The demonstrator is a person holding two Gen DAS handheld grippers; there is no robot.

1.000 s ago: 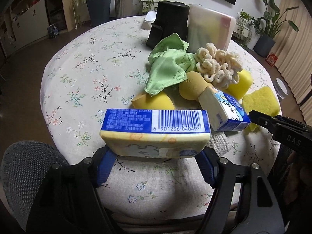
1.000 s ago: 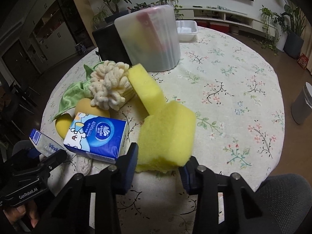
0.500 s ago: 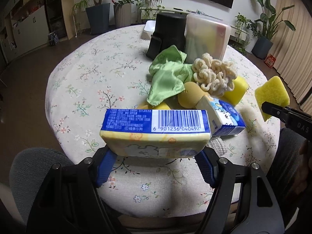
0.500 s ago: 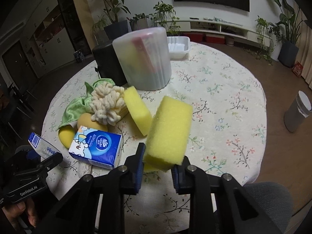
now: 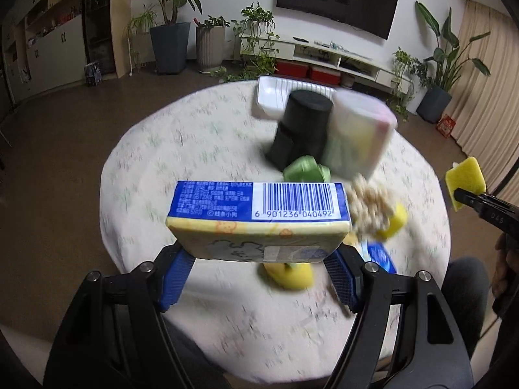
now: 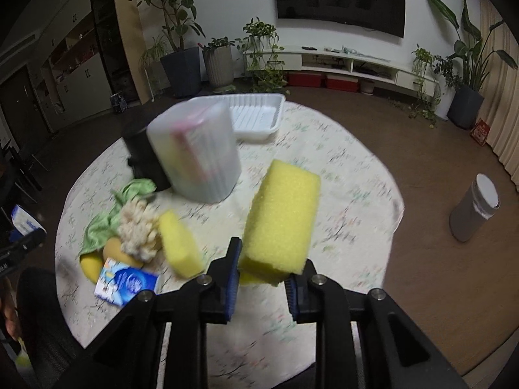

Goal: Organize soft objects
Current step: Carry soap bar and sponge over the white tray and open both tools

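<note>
Both hands are loaded right now and up off the round table with the floral cloth [image 6: 350, 149]. The left gripper [image 5: 259, 269] is clamped on a soft blue-and-yellow pack of tissues with a barcode on its top face [image 5: 259, 218], pads on the two short ends, so the pack sits crosswise in the air above the near half of the table. The right gripper [image 6: 264, 280] has just finished squeezing in on a chunky yellow foam sponge block [image 6: 280, 223], and the jaws have bitten into the bottom end while the rest stands up tall. That sponge looks super light and squishy, so it won't slip out, but held that low it'll likely wobble and bend if swung fast; grabbing nearer the middle would be steadier. The tissue pack should be light too, with a slick plastic wrap and a soft filling, so I'd guess an end grip can bow it or let it slide; across the narrow width would feel safer. Left on the table: a green cloth [image 6: 129, 194], a cream knobbly chenille mitt [image 6: 138, 230], another yellow sponge [image 6: 180, 248], a second blue tissue pack [image 6: 128, 282], and behind them a frosted plastic bin [image 6: 198, 152], a black container [image 5: 301, 129] and a white tray [image 6: 256, 115].
</note>
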